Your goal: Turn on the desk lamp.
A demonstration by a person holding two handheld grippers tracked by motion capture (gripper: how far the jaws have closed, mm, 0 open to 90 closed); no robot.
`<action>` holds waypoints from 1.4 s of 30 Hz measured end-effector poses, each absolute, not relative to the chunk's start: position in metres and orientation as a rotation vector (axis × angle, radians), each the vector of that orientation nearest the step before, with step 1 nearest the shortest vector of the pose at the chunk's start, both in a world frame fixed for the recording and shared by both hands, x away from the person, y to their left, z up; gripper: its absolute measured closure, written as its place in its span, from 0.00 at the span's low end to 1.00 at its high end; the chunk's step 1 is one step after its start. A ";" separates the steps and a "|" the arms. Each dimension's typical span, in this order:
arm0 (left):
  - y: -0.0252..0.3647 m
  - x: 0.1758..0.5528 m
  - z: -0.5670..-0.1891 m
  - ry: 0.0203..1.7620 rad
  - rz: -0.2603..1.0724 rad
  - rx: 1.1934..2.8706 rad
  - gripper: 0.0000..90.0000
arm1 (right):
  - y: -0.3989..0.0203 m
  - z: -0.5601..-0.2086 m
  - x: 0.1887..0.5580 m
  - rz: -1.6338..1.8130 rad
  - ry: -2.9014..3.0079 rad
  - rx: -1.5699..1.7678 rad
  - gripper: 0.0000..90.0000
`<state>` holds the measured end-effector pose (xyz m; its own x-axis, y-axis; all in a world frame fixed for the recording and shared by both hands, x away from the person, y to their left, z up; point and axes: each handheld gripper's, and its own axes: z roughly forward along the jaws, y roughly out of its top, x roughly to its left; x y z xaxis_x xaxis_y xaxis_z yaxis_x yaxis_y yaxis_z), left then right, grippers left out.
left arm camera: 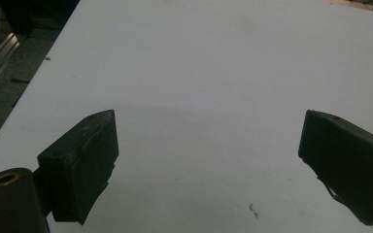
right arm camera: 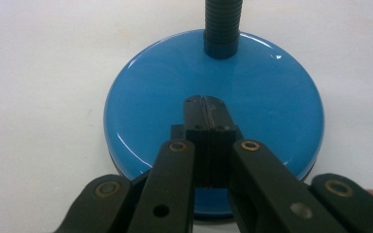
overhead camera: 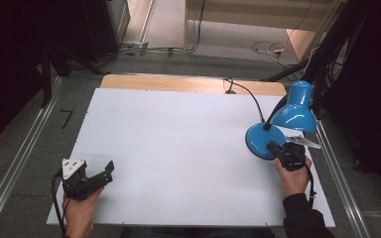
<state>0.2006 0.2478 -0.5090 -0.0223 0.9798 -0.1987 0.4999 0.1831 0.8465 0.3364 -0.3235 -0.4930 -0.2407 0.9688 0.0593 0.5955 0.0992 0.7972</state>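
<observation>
High view: blue lamp (overhead camera: 283,126) stood at tabletop (overhead camera: 178,144) right edge, right hand-held gripper (overhead camera: 278,148) over its base; left hand-held gripper (overhead camera: 110,171) idle. Left gripper view: jaws wide apart, empty. Right gripper view: jaws closed together, pressing lamp base (right arm camera: 141,107), gripping nothing; hard push could skid it off.

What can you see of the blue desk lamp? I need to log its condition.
The blue desk lamp stands upright near the right edge of the white table. It has a glossy round base, a dark ribbed gooseneck, a bell-shaped shade facing down, and a black cord running back. The right gripper, jaws together, is over the base's top.
</observation>
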 end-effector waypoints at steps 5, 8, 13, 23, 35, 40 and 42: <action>0.248 0.200 -0.509 1.643 0.740 1.428 0.09 | -0.323 -0.493 0.336 0.996 1.892 1.526 0.97; 0.248 0.200 -0.509 1.642 0.740 1.427 0.09 | -0.323 -0.494 0.336 0.994 1.892 1.523 0.97; 0.248 0.200 -0.509 1.643 0.739 1.427 0.09 | -0.323 -0.494 0.336 0.991 1.892 1.519 0.97; 0.248 0.200 -0.509 1.644 0.736 1.428 0.09 | -0.322 -0.494 0.335 0.979 1.890 1.508 0.97; 0.248 0.200 -0.509 1.644 0.733 1.426 0.09 | -0.321 -0.495 0.334 0.972 1.886 1.497 0.97; 0.248 0.200 -0.509 1.646 0.732 1.425 0.09 | -0.320 -0.495 0.334 0.969 1.885 1.492 0.97; 0.248 0.200 -0.509 1.646 0.731 1.425 0.09 | -0.320 -0.495 0.334 0.967 1.885 1.490 0.97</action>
<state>0.2001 0.2482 -0.5094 -0.0236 0.9779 -0.2077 0.5019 0.1913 0.8435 0.3337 -0.3201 -0.4950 -0.2388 0.9709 0.0160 0.5794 0.1293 0.8047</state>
